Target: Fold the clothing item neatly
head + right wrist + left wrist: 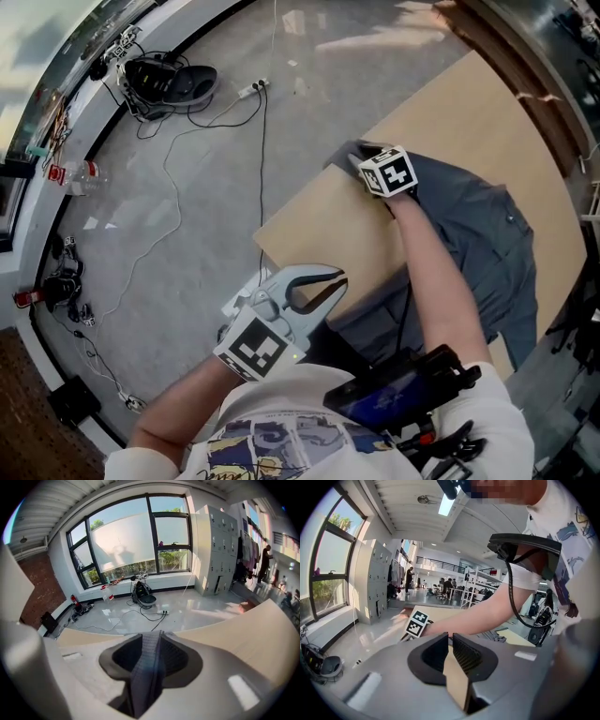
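Closest to us, at the bottom edge of the head view, is a white printed tee [281, 445] with a black device [403, 394] at the chest. Just above it we see the left gripper [337, 277] in the lower centre, off the near edge of the tabletop [450, 112] and over the grey floor [187, 216]. Its jaws are all but together, with only a sliver of tan showing between them and nothing held.

The right arm reaches up the frame to the right gripper [373, 167], right of centre. Its marker cube [389, 173] sits at the upper-left corner of the shirt [478, 234]. In the right gripper view we see grey cloth filling the narrow gap between the jaws, so they are closed on the shirt's corner.

The shirt lies rumpled on the tabletop, spread from centre right down towards the lower right. A thin cable [169, 178] trails across the floor at the left.
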`<action>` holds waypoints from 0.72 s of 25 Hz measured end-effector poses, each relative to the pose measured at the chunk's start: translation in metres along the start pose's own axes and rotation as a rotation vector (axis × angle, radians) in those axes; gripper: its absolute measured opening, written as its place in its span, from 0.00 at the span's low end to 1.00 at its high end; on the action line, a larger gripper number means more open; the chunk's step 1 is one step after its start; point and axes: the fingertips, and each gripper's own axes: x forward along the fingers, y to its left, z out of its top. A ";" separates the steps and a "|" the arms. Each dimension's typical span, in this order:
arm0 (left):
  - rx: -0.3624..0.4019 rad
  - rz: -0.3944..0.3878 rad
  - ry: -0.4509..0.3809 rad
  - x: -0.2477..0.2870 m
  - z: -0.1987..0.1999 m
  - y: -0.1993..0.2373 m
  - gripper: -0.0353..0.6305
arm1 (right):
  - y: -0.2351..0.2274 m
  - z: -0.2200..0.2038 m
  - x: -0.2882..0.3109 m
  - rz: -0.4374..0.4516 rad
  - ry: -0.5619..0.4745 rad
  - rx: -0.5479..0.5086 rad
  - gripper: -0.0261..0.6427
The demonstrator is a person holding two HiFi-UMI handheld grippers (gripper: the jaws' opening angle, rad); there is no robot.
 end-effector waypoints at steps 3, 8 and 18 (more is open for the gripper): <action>-0.010 0.007 -0.002 -0.002 -0.003 -0.001 0.11 | -0.001 -0.004 0.004 0.012 0.015 0.040 0.21; -0.019 0.018 -0.001 -0.007 -0.008 0.003 0.11 | -0.003 -0.005 0.005 -0.010 0.004 0.054 0.19; -0.019 0.009 -0.004 -0.012 -0.012 0.002 0.11 | 0.006 -0.007 0.001 -0.089 0.000 -0.029 0.08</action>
